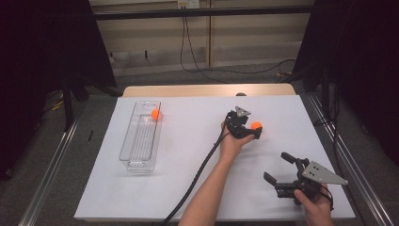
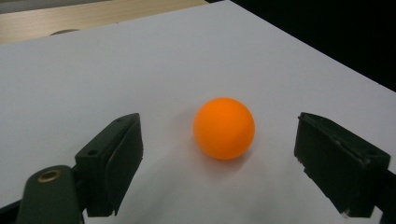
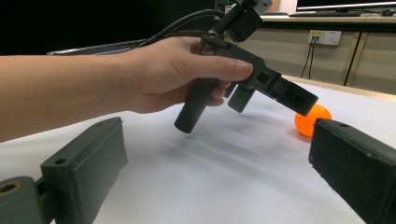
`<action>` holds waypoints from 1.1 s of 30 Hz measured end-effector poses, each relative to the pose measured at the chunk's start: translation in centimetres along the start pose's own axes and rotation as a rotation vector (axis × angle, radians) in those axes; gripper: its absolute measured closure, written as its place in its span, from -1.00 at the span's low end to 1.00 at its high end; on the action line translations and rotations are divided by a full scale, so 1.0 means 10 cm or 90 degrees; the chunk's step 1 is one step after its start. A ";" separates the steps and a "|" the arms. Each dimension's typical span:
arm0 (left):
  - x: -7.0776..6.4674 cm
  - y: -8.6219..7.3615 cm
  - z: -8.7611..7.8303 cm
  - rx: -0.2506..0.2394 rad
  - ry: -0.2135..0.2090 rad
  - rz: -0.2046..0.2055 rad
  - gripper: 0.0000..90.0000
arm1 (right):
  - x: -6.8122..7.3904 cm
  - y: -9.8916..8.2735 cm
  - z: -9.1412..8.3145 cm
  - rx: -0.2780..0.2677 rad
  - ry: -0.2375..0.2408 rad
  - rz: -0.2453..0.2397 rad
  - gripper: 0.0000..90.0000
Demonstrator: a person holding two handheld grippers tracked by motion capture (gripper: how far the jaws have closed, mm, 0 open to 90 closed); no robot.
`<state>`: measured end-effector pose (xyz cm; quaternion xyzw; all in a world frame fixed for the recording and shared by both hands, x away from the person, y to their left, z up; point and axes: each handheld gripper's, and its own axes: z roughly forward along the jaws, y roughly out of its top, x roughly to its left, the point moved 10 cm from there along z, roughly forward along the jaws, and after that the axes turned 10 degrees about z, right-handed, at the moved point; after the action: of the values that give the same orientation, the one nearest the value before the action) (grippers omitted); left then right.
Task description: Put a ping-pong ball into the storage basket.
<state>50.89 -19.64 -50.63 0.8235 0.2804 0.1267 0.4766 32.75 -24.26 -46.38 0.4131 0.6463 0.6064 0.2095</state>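
We see a white sheet (image 1: 197, 155) covering the worktop (image 1: 207, 90). Clear bin (image 1: 140, 136) at left holds one orange ball (image 1: 155, 114) at its far end. Left tool (image 1: 248, 130) wide open, straddling a second orange ball (image 2: 224, 128), jaws not touching it. Right tool (image 1: 278, 168) near the front edge, wide open, holding nothing.

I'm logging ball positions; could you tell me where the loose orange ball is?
In the high view, the orange ball lies on the white sheet, right of centre, between the open left gripper jaws.
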 end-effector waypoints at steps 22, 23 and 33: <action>-0.04 0.00 0.17 0.013 0.000 0.012 -0.41 | 0.00 0.01 0.00 -0.003 -0.001 0.002 -0.92; -0.03 0.00 0.18 0.019 0.002 0.016 -0.40 | 0.00 0.01 0.00 -0.003 0.000 0.001 -0.92; -0.02 -0.02 0.25 0.044 0.002 0.023 -0.33 | 0.00 0.00 0.00 -0.002 0.000 0.002 -0.92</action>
<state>51.85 -21.47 -52.08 0.8442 0.2705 0.1266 0.4451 32.81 -24.27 -46.37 0.4140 0.6447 0.6077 0.2089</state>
